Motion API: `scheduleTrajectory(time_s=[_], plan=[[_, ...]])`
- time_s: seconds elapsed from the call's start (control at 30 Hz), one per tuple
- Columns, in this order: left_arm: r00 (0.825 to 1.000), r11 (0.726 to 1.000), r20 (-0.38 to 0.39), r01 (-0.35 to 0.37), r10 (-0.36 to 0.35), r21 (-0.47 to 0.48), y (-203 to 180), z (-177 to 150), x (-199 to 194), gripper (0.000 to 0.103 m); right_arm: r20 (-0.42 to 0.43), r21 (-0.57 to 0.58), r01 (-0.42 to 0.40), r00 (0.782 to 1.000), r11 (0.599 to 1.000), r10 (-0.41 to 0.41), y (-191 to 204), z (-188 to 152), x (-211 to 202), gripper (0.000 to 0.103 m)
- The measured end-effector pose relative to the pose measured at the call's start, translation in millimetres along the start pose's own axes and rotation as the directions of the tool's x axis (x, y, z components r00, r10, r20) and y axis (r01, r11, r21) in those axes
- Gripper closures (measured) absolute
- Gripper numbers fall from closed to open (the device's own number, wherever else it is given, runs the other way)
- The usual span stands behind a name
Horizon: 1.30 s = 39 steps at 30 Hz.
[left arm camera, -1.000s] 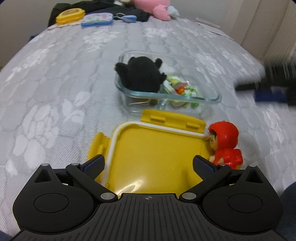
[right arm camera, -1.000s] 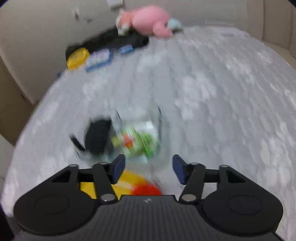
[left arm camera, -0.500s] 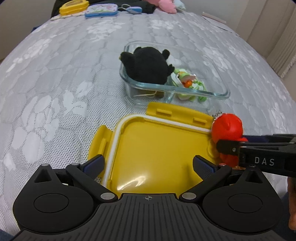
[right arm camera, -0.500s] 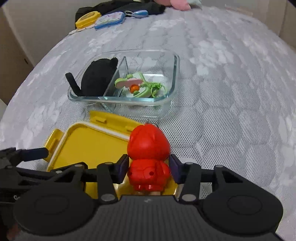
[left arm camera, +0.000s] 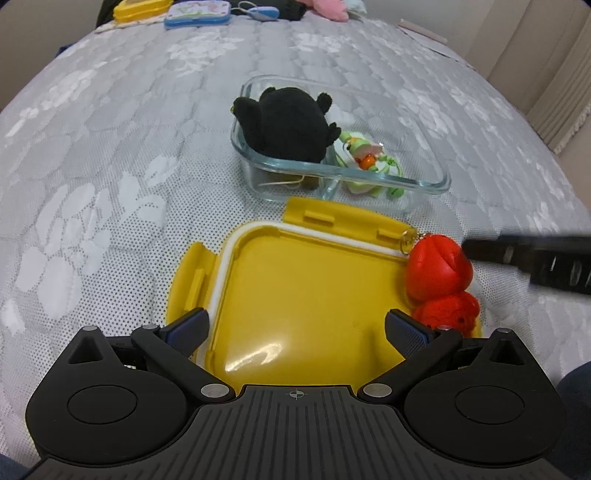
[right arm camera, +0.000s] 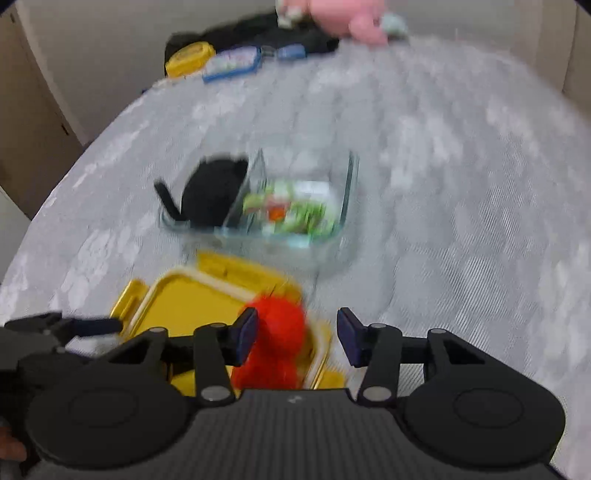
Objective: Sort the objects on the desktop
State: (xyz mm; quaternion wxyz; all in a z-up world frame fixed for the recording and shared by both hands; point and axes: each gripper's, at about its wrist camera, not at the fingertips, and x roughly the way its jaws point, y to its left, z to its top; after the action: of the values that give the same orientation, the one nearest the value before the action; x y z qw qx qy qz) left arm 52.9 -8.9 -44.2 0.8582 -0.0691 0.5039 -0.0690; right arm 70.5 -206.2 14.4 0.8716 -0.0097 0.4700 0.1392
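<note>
glass containers: one (left arm camera: 424, 182), split into two compartments
yellow lids: one (left arm camera: 295, 295), lying flat in front of the container
black plush toys: one (left arm camera: 288, 125), in the left compartment
green charms: one (left arm camera: 365, 158), in the right compartment
red figures: one (left arm camera: 439, 280), at the lid's right edge, with a small ring on top
pink plush toys: one (right arm camera: 343, 14), at the far end
small yellow boxes: one (left arm camera: 138, 7), at the far end
blue-rimmed cases: one (left arm camera: 197, 11), beside the yellow box
small blue fobs: one (left arm camera: 258, 13), next to the case
grippers: two, the left gripper (left arm camera: 295, 328) and the right gripper (right arm camera: 297, 334)
</note>
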Motion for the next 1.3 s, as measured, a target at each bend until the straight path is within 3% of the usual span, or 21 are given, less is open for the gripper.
scheduleTrajectory(time_s=[0.13,0.2,0.37,0.47,0.6,0.8,0.9,1.0,1.3], plan=[[1.0,1.0,-0.003,0.006,-0.006,-0.001,-0.9,0.6,0.3,0.0,0.118,-0.064,0.075,0.991,0.995,-0.067,13.4,23.3,-6.3,0.054],[1.0,1.0,-0.007,0.006,-0.006,0.003,-1.7,1.0,1.7,0.0,0.135,-0.087,0.092,0.988,0.992,-0.08,22.5,38.5,2.7,0.06],[1.0,1.0,-0.007,0.017,-0.018,-0.012,1.1,1.8,2.6,0.0,0.072,-0.072,0.085,0.994,0.994,-0.08,38.8,68.6,48.1,0.062],[1.0,0.999,-0.009,0.026,-0.026,-0.02,2.7,2.7,5.2,0.0,0.039,-0.073,0.102,0.994,0.992,-0.1,46.6,73.8,71.8,0.062],[1.0,1.0,-0.012,0.023,-0.023,-0.014,1.9,3.1,7.9,0.0,-0.042,-0.035,0.064,0.997,0.997,-0.066,50.3,73.8,96.7,0.063],[1.0,1.0,-0.011,0.022,-0.022,-0.009,1.2,3.4,8.2,0.0,-0.028,0.028,0.13,0.991,0.991,-0.129,40.8,73.2,111.2,0.066],[1.0,1.0,-0.006,0.026,-0.026,-0.014,2.4,4.3,8.6,0.0,-0.077,0.054,0.105,0.992,0.993,-0.101,34.8,73.8,110.6,0.065],[1.0,1.0,-0.002,0.02,-0.02,-0.006,1.9,4.8,8.6,0.0,-0.118,0.072,0.02,0.993,0.997,-0.011,30.2,71.7,104.6,0.067],[1.0,1.0,0.019,0.018,-0.018,-0.023,6.6,6.8,5.3,0.0,0.041,0.156,0.007,0.999,0.988,-0.014,-6.6,47.4,18.9,0.059]])
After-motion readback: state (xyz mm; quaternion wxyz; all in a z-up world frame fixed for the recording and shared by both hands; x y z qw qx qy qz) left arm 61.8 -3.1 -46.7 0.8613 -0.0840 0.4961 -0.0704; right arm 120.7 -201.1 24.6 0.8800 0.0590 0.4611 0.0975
